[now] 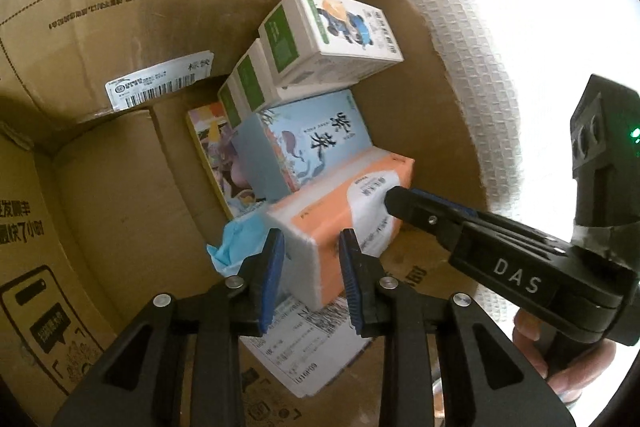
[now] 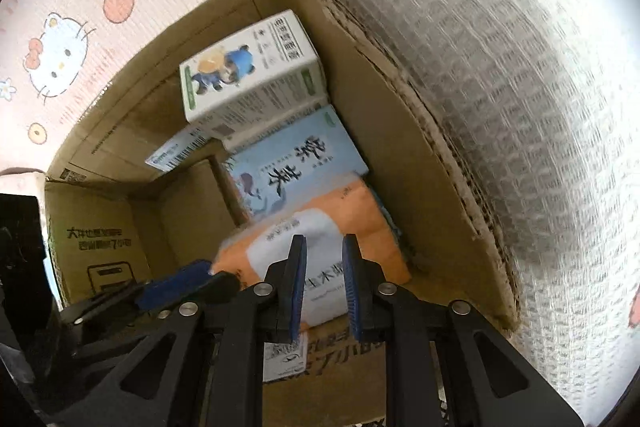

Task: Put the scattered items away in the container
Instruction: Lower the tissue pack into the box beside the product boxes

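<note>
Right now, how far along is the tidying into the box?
Mostly packed: the white cartons and blue box already sit in the cardboard box. In hand: the orange tissue pack, resting inside, left gripper straddling its corner, shut right gripper touching its top. Remaining: I see nothing loose on the mat, though little of it shows.

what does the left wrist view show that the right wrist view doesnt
Only the left wrist view: a crumpled blue cloth beside the orange tissue pack, a colourful book standing behind the boxes, and a hand holding the right tool.

Only the right wrist view: the cartoon cat print on the pink mat.

Both: the cardboard box, tissue pack, blue box, panda carton.
</note>
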`<action>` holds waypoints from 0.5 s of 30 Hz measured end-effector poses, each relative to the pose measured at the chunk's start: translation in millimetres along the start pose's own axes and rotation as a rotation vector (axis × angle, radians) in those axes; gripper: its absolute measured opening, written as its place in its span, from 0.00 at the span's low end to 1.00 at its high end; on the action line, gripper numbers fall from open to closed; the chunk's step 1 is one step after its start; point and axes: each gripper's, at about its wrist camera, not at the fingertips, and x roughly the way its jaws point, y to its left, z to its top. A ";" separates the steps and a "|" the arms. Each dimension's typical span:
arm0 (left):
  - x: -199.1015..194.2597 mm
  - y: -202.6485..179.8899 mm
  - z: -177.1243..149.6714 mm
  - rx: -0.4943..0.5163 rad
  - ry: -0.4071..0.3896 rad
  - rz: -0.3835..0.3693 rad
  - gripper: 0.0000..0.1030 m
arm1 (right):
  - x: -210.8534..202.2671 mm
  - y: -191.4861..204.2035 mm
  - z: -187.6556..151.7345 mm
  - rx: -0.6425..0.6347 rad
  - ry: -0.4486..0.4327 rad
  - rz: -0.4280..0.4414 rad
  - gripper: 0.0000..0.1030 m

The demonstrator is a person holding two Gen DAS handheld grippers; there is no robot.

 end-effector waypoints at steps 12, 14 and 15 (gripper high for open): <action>18.1 18.3 9.2 -0.022 0.042 0.029 0.24 | 32.2 14.4 6.5 -0.102 0.084 -0.114 0.15; 25.0 23.2 10.4 -0.058 0.075 0.018 0.24 | 39.6 18.1 6.7 -0.116 0.099 -0.137 0.15; 28.7 26.4 11.4 -0.076 0.093 0.006 0.24 | 43.7 20.6 7.5 -0.116 0.108 -0.153 0.15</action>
